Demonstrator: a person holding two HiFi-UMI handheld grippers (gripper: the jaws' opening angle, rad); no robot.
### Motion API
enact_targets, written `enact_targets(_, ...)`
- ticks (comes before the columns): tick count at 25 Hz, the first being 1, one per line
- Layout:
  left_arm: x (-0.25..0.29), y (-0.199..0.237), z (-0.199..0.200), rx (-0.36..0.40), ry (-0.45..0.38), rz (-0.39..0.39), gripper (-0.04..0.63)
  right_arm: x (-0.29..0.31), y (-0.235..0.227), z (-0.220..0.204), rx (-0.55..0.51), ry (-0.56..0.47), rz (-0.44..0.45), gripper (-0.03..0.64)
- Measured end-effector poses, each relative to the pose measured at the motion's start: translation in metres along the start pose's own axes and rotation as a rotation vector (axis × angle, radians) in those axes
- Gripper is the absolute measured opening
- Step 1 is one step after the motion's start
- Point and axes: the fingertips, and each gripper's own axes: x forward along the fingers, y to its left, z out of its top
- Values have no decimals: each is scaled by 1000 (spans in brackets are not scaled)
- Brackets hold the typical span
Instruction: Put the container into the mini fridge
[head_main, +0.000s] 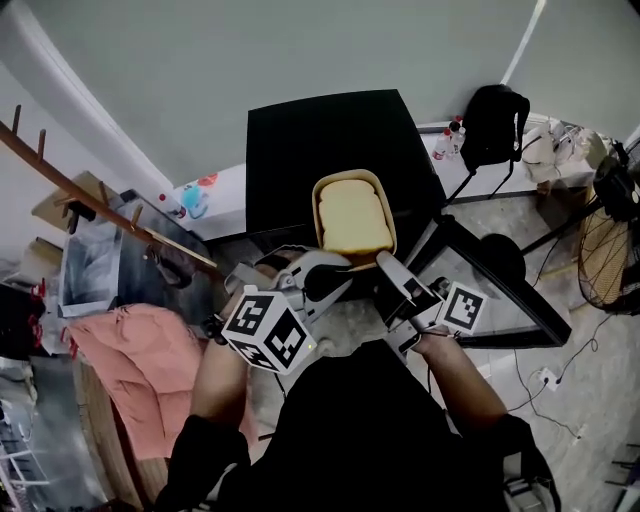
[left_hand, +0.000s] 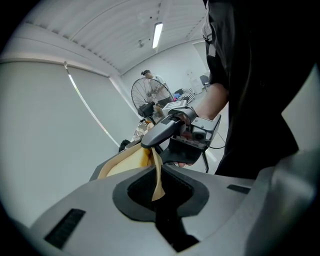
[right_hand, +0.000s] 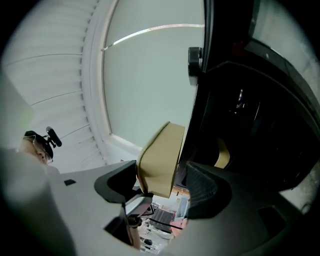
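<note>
Holding the container at the fridge mouth, not yet inside

Judging by the head view, the job is about midway: the container (head_main: 354, 215) is lifted and carried, hanging in the air in front of the black fridge (head_main: 320, 140), but it is not in the cabinet yet. A glass-panelled door (head_main: 500, 300) stands swung out to the right, so the opening looks ready. The right gripper view shows a dark cavity close beside the container, which suggests the fridge is near. What remains is to push the container in onto a shelf, let go with both tools and, probably, shut the door.

The left gripper (head_main: 325, 268) is clamped on the thin tan rim at the container's near-left end; its own view shows the rim pinched between the jaws. The right gripper (head_main: 388, 265) takes the near-right corner, jaws set wider with the container's wall filling the gap between them, so I judge it grasping too.

Both tools converge on the near end from below in the head view, marker cubes turned outward. The left forearm (head_main: 220, 375) and right forearm (head_main: 465, 385) are bent and drawn close in front of the torso, holding the container roughly level with its pale lid facing up
</note>
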Motion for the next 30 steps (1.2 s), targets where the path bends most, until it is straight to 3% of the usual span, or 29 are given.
enact_targets(4,-4,-15,0,-30,17,22,43,1,4,-10,54,39,60,301)
enact_targets(7,-5,-22,0,-44,39,54,42,-1,7,-17,76,70,92,241)
enact_targets(13,-6,-37,10,-85,39,196,44,-13,12,-23,114,101,146,230)
enact_targets(18,-9,-51,19,-161,52,299,46,-23,13,-33,139,161,169,229)
enact_targets(23,-1,-73,26,-214,70,362,48,-42,7,-43,170,216,167,229)
enact_targets(30,24,-103,14,-327,85,382,49,-65,-28,-55,197,220,101,229)
